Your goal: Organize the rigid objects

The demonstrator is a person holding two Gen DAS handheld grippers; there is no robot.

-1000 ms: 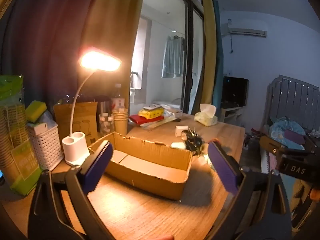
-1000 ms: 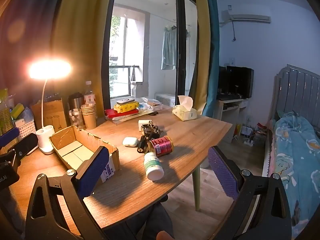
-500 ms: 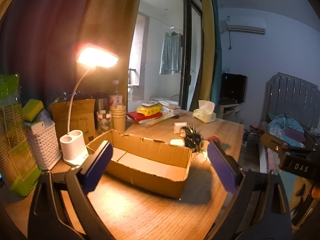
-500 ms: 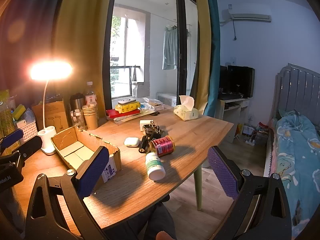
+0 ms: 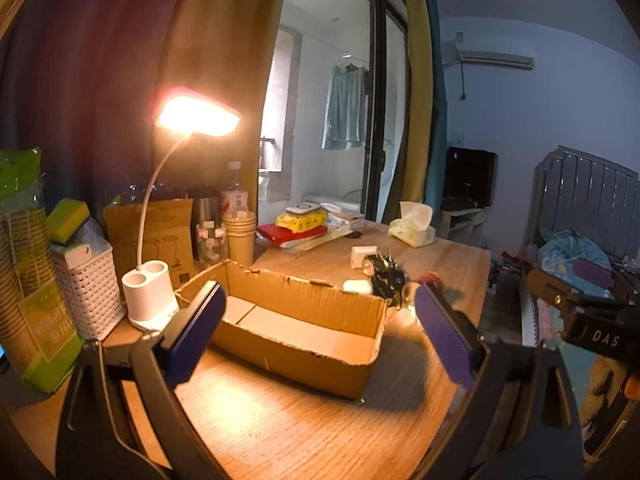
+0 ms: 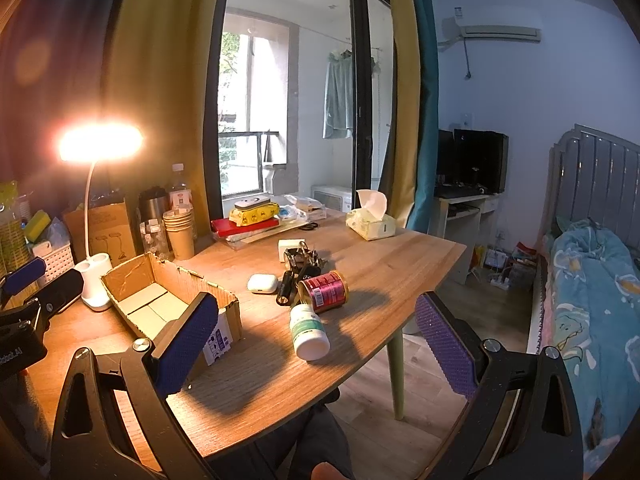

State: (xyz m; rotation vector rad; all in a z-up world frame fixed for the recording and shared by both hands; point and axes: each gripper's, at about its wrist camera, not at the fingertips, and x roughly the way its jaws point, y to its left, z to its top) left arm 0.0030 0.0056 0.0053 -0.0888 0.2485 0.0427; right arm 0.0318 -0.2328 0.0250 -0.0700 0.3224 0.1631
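Bedroom desk (image 6: pixel 256 364) lit by lamp, cardboard box (image 6: pixel 160 300) sitting empty at nine o'clock, bottle (image 6: pixel 309 331), can (image 6: pixel 324 286), earbud case (image 6: pixel 262 283) and keys (image 6: pixel 301 258) waiting centrally, both grippers (image 5: pixel 316 336) (image 6: pixel 316 344) hovering spread, holding nothing.

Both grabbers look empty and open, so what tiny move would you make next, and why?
Probably ease the open right gripper forward and down over the white bottle. It lies on its side, nearest of the loose things, while the cardboard box beside it holds nothing yet. The left gripper faces the box.
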